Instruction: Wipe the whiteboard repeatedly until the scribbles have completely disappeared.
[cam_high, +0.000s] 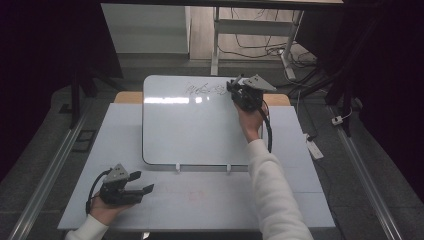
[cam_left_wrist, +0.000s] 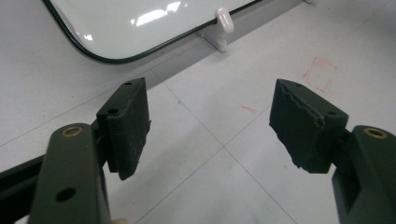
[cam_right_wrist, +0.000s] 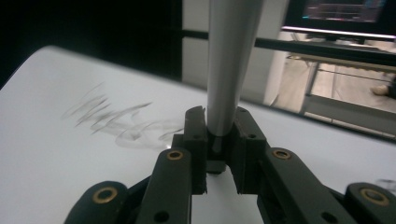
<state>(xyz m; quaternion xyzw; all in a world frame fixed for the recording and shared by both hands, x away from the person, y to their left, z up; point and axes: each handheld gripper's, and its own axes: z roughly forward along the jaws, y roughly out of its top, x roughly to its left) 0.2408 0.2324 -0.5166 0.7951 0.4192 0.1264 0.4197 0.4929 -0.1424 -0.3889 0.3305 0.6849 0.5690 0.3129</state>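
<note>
Here grey marker (cam_right_wrist: 229, 70) clamped upright in right hand-held gripper (cam_right_wrist: 219, 140).

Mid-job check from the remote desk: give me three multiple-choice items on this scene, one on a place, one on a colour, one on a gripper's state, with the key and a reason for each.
1. Where on the whiteboard is the dark scribble?
A. near its far edge
B. at its near left corner
C. across its middle

2. What colour is the small square sketched on the table?
A. blue
B. red
C. green

3. How stands the right gripper?
A. open over the board
B. open on the table
C. shut on a grey rod

Key:
1 A, the smeared marks lie by the board's far edge, next to the right gripper.
2 B, the square outline is red in the left gripper view, beyond the open left gripper.
3 C, the jaws clamp the grey rod, which stands between them.
</note>
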